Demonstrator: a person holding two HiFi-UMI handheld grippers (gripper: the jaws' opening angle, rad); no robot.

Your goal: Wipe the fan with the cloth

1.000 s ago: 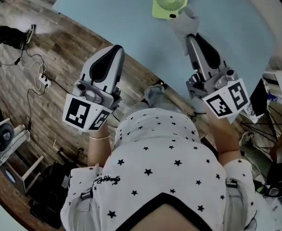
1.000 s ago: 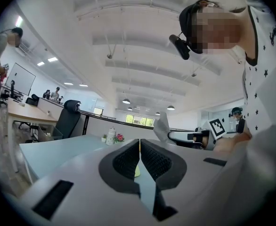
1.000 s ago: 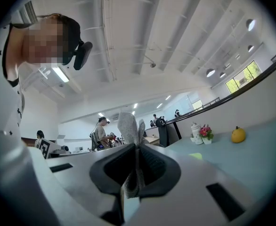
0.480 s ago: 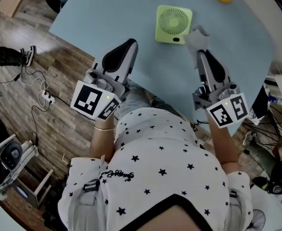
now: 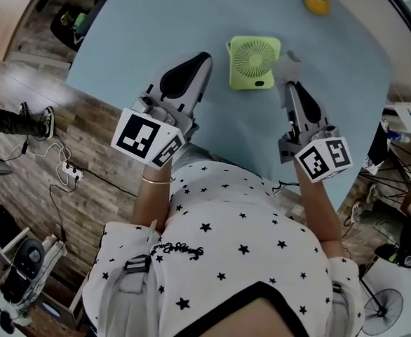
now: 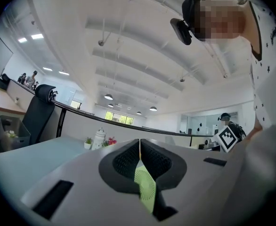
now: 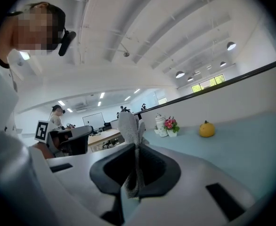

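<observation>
Over the counter's (image 5: pixel 156 20) near edge, the left tongs (image 5: pixel 203 59) are pressed together on nothing, just left of the light-green square fan (image 5: pixel 254 62). The fan lies flat with its grille up. The right tongs (image 7: pixel 137 166) pinch a grey cloth (image 5: pixel 287 64), whose bunched end sits just beside the fan's right edge. A small yellow fruit (image 5: pixel 317 3) lies farther off, near the far edge.

Matt green plastic fan (image 5: pixel 254 62), soft grey cloth (image 5: pixel 287 67), smooth blue table (image 5: pixel 163 27).
</observation>
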